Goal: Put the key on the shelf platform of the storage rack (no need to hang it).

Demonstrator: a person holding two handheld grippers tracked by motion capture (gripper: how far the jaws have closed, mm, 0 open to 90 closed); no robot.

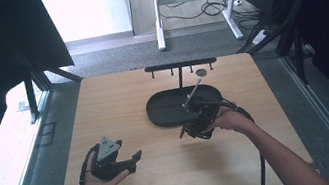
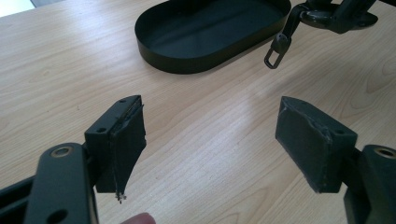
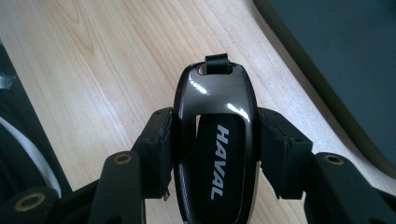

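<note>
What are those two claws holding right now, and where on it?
The right claw pinches a Haval car key fob by its two long sides. The left claw holds nothing.

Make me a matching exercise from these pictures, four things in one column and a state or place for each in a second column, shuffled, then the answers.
Things:
1. left gripper
2. right gripper
3. car key
4. oval tray

States or places:
A. sits on the wooden table, nothing visible in it
B. jaws wide apart, nothing between them
C. clamped between two black pads, its strap loop pointing away
D. jaws closed on something glossy

Pairs: 1-B, 2-D, 3-C, 4-A
</note>
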